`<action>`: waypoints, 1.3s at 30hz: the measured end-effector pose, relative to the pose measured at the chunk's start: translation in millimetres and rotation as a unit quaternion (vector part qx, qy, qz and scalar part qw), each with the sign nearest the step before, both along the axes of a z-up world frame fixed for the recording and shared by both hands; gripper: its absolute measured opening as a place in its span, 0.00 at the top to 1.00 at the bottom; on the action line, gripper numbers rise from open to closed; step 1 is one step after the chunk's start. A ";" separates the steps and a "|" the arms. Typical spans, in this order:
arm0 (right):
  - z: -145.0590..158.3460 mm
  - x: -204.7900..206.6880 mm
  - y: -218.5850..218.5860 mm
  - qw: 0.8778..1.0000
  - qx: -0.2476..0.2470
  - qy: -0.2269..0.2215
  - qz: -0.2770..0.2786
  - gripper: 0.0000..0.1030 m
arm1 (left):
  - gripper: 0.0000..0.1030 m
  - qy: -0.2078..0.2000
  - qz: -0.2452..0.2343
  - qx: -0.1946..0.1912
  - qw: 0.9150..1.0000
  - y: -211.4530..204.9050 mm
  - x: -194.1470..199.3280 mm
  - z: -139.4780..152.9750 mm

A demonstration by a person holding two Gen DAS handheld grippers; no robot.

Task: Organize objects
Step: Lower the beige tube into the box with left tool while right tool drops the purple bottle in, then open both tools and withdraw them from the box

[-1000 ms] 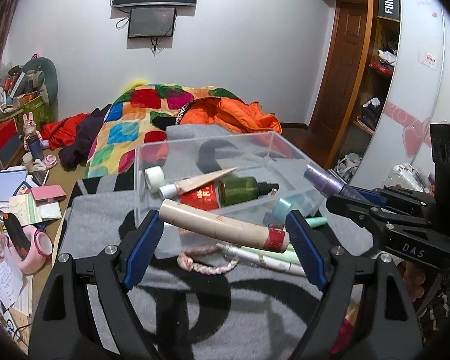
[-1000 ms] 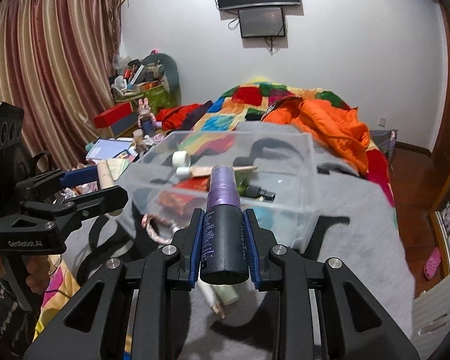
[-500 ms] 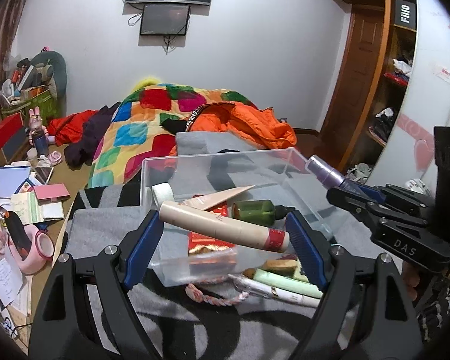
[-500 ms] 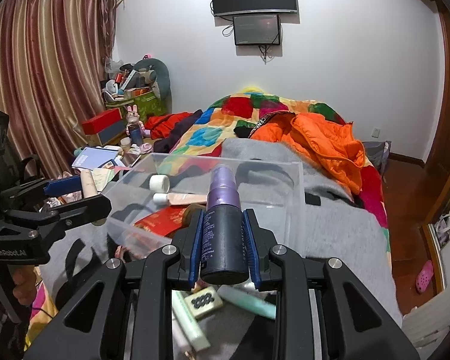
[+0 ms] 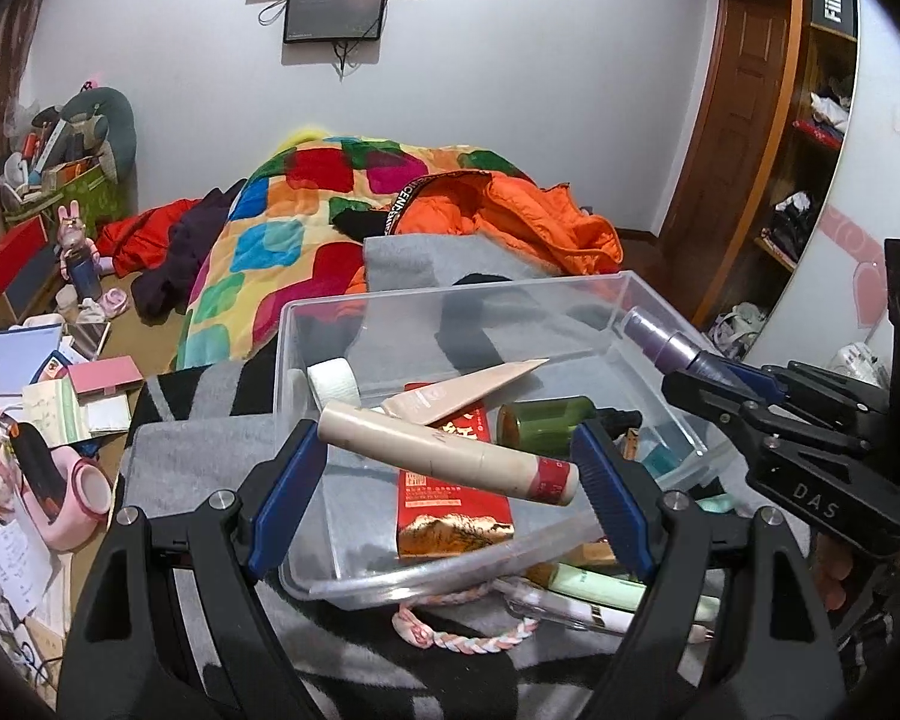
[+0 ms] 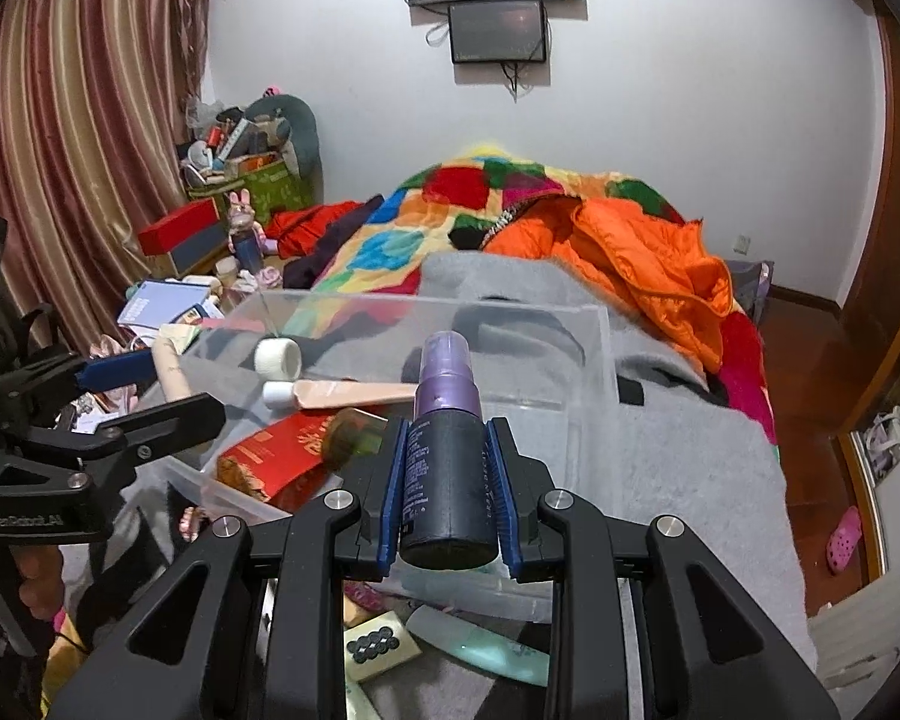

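My left tongs (image 5: 447, 459) pinch a beige tube (image 5: 444, 455) crosswise above the clear bin (image 5: 450, 300) on the grey blanket (image 5: 210, 450). My right tongs (image 6: 448, 468) clamp a dark spray bottle (image 6: 448, 480), seemingly over the bin's near edge.

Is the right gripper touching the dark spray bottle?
Touching. In the right wrist view, the right gripper has both blue pads pressed against the sides of the spray bottle, with no gap visible.
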State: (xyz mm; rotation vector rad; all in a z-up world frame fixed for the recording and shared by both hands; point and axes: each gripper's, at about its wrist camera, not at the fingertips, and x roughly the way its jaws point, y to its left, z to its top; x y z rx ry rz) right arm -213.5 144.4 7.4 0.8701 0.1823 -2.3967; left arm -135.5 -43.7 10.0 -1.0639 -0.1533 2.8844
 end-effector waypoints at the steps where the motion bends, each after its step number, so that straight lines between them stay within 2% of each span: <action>1: -2.1 -2.0 -0.4 1.000 0.001 -0.004 -0.001 0.77 | 0.19 -0.002 0.000 -0.002 1.000 0.3 -2.2 -1.3; 9: -13.6 -19.1 -9.0 0.999 -0.001 -0.030 -0.016 0.77 | 0.19 -0.021 -0.002 0.002 1.000 0.0 -20.3 -12.0; 17: -18.9 -18.0 -16.5 0.999 0.018 -0.027 -0.012 0.77 | 0.19 -0.041 -0.019 0.028 0.999 2.8 -30.2 -22.8; 22: -21.7 -15.0 -19.3 0.999 0.031 -0.023 -0.012 0.77 | 0.19 -0.046 -0.021 0.008 0.999 9.1 -29.6 -25.9; 26: -19.9 -11.5 -16.3 0.999 0.029 -0.023 -0.011 0.77 | 0.18 -0.048 -0.023 0.007 0.999 9.8 -25.9 -26.1; 33: -9.7 2.2 -4.5 1.000 0.018 -0.012 -0.011 0.64 | 0.13 -0.041 -0.021 0.014 0.999 8.5 -14.8 -16.8; 39: 0.4 19.6 7.8 1.000 0.008 0.000 -0.008 0.61 | 0.13 -0.016 -0.026 -0.003 1.000 12.8 6.8 -0.5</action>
